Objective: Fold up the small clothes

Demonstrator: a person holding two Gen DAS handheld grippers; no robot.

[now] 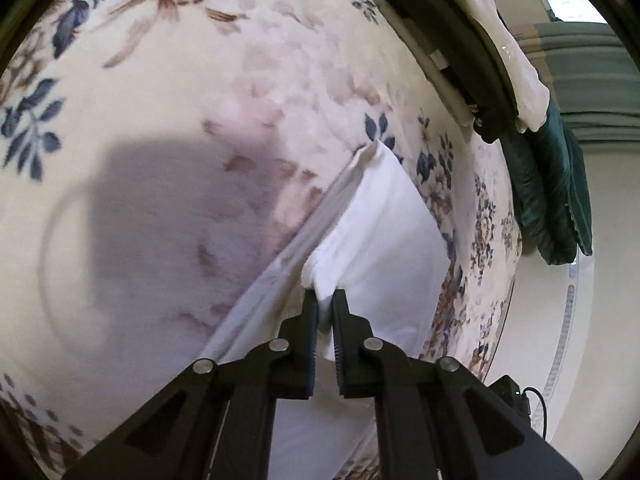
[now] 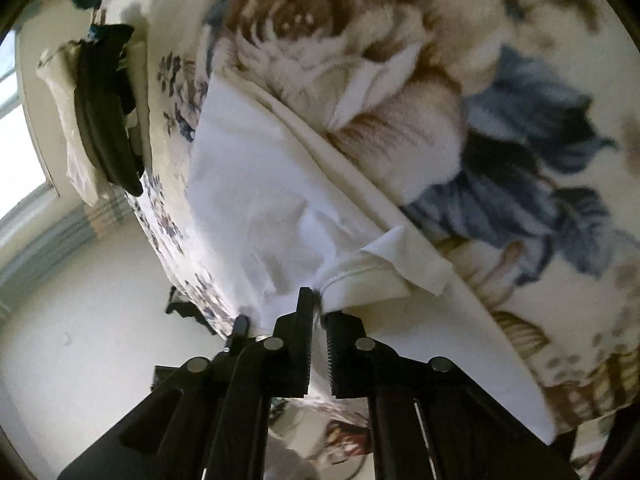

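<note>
**White garment pinched at both ends, fold barely begun**

Left wrist view. White cotton garment (image 1: pixel 384 232) lies on a plush floral blanket (image 1: pixel 192 92), near the blanket's edge. Left gripper (image 1: pixel 325 298) is closed on a bunched bit of the white cloth; fabric shows between the pads and puckers above them. From the grip a hemmed edge runs taut and straight up to a far corner, slightly lifted. Cloth looks thin, smooth, matte, with soft creases. Blanket is fleecy, cream, with navy leaves and brown blooms, blurred in places. At the far edge sits a stack of folded clothes (image 1: pixel 452 40), dark over pale, with a dark green piece (image 1: pixel 548 184) beside it.

Right wrist view. Right gripper (image 2: pixel 318 302) is clamped on the same white garment (image 2: pixel 256 184) just beside a stitched, ribbed hem that rolls over itself. One flap is doubled back into a small triangle. Folded stack (image 2: pixel 108 120) is well apart, at the blanket's far edge.

Judgement: some pieces appear finished and stacked; this one is gripped at two points, still mostly spread and unfolded. Folding over and flattening remain.
</note>
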